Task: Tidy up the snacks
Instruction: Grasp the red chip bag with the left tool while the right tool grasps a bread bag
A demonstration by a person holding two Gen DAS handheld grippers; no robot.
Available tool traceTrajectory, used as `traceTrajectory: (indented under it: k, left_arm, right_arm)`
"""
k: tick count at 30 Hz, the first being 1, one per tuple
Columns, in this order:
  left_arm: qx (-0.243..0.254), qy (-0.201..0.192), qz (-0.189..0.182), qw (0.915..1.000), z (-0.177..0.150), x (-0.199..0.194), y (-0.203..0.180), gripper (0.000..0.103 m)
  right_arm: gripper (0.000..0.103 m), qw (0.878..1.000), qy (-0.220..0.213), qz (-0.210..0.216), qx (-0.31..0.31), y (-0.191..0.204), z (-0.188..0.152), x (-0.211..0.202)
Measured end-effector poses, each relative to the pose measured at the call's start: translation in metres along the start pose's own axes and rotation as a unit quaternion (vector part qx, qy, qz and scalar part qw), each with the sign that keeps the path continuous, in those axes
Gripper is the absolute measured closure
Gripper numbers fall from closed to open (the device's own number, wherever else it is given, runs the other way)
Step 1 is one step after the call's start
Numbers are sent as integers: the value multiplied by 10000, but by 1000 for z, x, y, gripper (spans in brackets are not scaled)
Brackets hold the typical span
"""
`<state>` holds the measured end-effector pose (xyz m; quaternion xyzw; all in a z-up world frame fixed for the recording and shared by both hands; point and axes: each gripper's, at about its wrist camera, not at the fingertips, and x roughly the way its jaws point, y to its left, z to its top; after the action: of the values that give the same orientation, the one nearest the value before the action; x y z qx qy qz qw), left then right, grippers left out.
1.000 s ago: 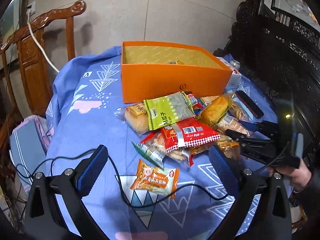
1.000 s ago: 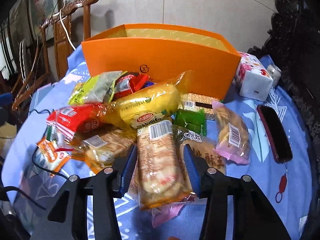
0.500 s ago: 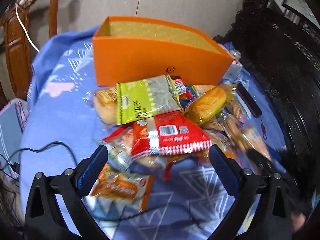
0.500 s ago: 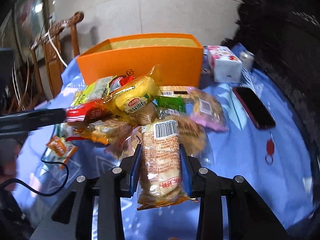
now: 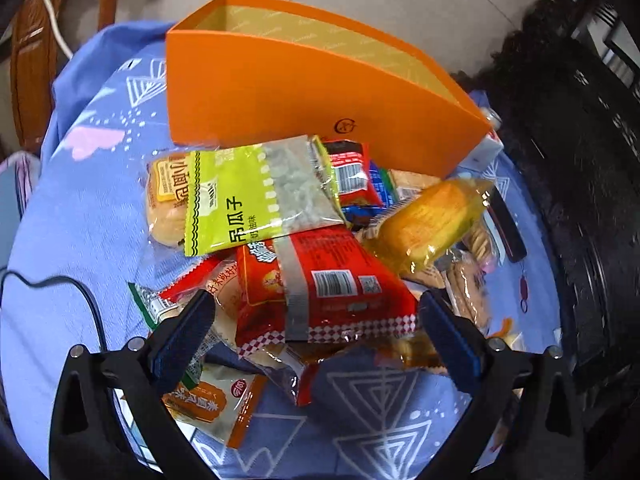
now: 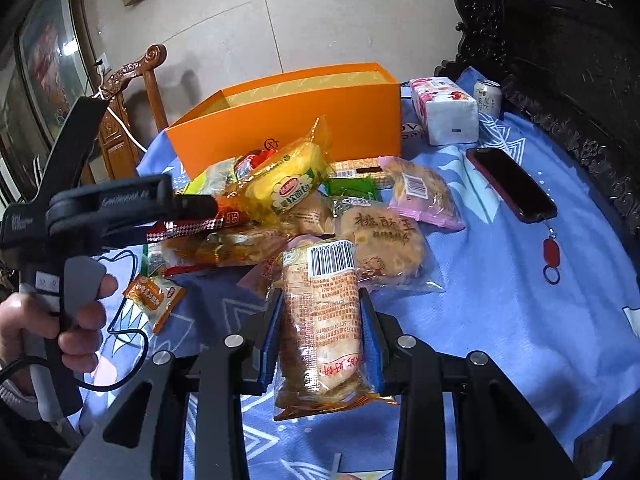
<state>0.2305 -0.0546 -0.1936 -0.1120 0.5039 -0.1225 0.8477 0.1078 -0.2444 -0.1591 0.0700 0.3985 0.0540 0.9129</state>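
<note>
A heap of wrapped snacks lies on the blue cloth in front of an open orange box. My right gripper is shut on a clear cracker packet with a barcode, held just above the cloth. My left gripper stands open and wide over the near side of the heap, its blue pads either side of a red snack packet. A green seed packet and a yellow bread packet lie on top. In the right wrist view a hand holds the left gripper at the heap's left.
A small orange packet lies apart at the near left beside a black cable. A dark phone, a tissue pack and a can sit right of the box. Carved wooden chairs stand at left and right.
My left gripper moved forward and down over the heap, now straddling the red packet. My right gripper closed on the cracker packet and lifted it back from the pile.
</note>
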Motion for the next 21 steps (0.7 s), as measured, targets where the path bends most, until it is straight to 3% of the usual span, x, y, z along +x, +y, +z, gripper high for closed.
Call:
traceTrajectory:
  k: [2,11,21]
  left_arm:
    - [-87,-5,76,9999,2,2,-1,4]
    - [421,-92,1067,9934,10,30,-14,4]
    - [1059,-305,1273,9857,-11,29,-21,4]
  right_arm:
    - [67,10000,2,31,21,0,-1,1]
    - [67,9999,98,71,110,-5,-2,6]
    - [67,9997,148,128,158,-5,-4,9]
